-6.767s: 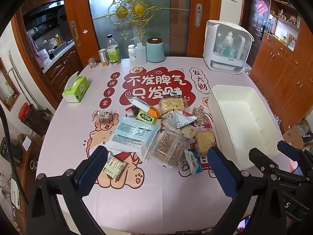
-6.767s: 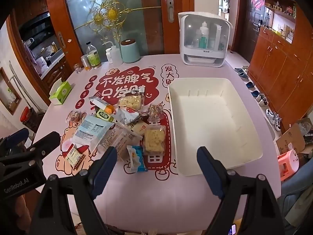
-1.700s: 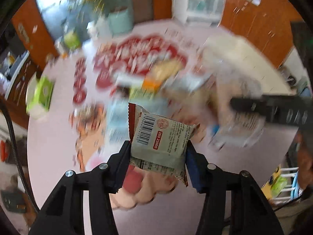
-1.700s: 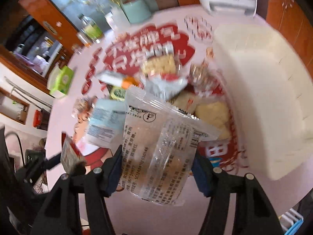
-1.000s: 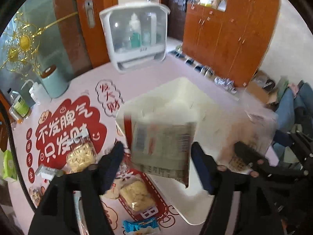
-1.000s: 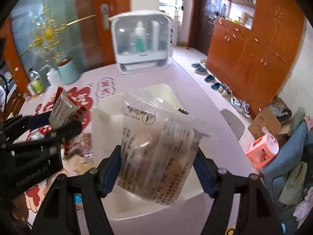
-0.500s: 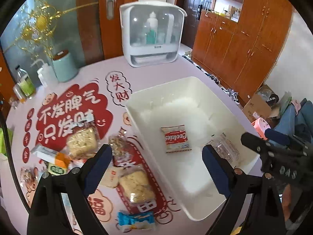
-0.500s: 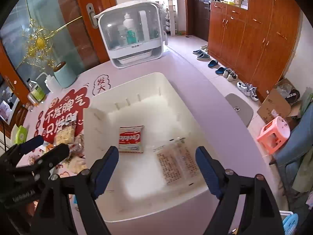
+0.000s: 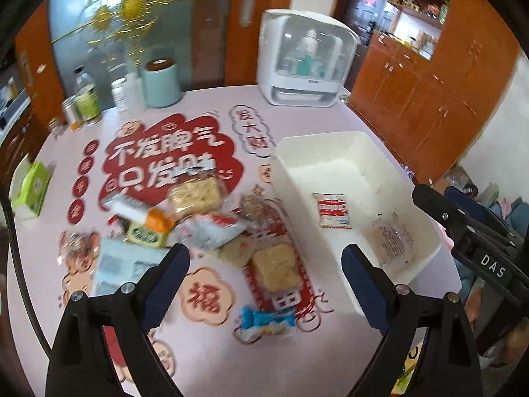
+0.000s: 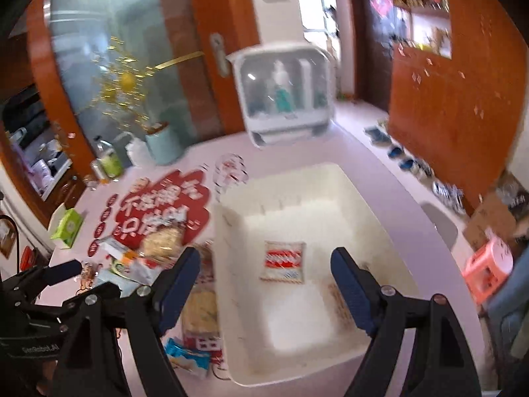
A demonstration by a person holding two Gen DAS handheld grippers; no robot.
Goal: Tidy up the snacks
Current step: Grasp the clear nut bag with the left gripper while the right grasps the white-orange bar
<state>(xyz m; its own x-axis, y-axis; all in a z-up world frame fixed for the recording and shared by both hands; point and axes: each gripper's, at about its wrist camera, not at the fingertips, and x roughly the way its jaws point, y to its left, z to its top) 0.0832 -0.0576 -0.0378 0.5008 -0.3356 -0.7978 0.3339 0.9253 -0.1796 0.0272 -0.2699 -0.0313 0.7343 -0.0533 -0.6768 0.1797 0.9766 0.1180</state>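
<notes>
A white bin (image 9: 390,162) (image 10: 231,218) stands on the right of the pink table. In it lie a red and white cookie packet (image 9: 332,210) (image 10: 284,261) and a clear wrapped snack (image 9: 391,240). Several loose snacks lie left of the bin: a noodle pack (image 9: 195,193), a yellow cake pack (image 9: 276,266), a blue packet (image 9: 267,322) (image 10: 186,359), a pale blue bag (image 9: 122,263). My left gripper (image 9: 264,284) is open and empty above the pile. My right gripper (image 10: 266,284) is open and empty above the bin.
A white sterilizer box (image 9: 305,58) (image 10: 284,92), a teal canister (image 9: 162,82) and bottles (image 9: 86,99) stand at the table's far edge. A green tissue box (image 9: 29,187) sits at the left edge. Wooden cabinets (image 9: 446,76) stand to the right.
Both grippers have pulled back from the bin and swung left. The cookie packet and the clear snack stay in the bin. Both grippers remain open.
</notes>
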